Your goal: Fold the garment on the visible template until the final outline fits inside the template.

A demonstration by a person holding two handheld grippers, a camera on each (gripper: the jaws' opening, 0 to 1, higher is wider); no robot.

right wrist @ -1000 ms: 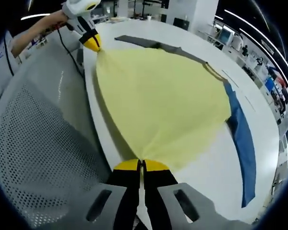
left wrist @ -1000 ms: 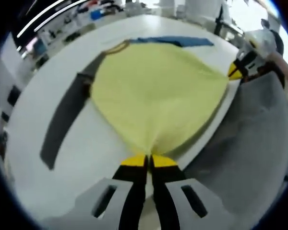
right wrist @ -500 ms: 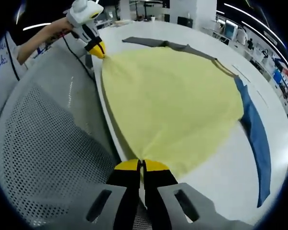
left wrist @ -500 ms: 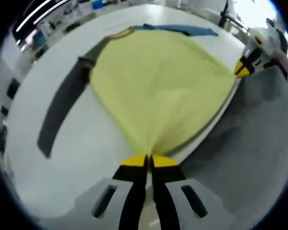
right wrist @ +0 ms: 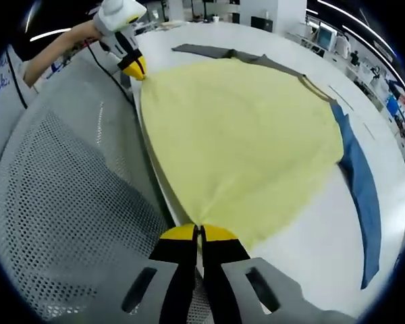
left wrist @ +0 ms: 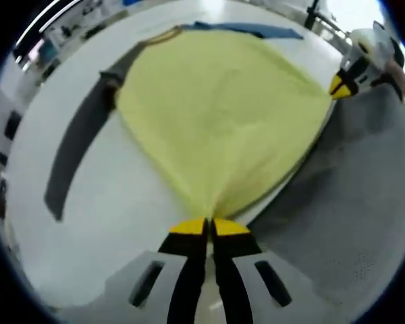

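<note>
A yellow garment [left wrist: 223, 108] lies spread on the white table [left wrist: 121, 202], with a grey sleeve [left wrist: 74, 148] on one side and a blue sleeve [left wrist: 246, 30] on the other. My left gripper [left wrist: 209, 226] is shut on one hem corner at the table's edge. My right gripper [right wrist: 200, 233] is shut on the other hem corner. The same garment [right wrist: 243, 135] stretches taut between them, with its grey sleeve [right wrist: 236, 55] and blue sleeve [right wrist: 361, 189] beyond. Each gripper appears in the other's view: the right gripper [left wrist: 342, 84] and the left gripper [right wrist: 133, 66]. No template outline can be made out.
A grey perforated mesh chair back [right wrist: 61, 223] stands against the table's near edge, also seen as the chair [left wrist: 351, 202]. A person's forearm [right wrist: 54, 44] holds the left gripper. Desks and monitors [right wrist: 324, 44] fill the room beyond the table.
Both views have shifted slightly as the hands moved; the garment's hem looks pulled a little further over the table's edge. Both grippers stay shut on the hem corners.
</note>
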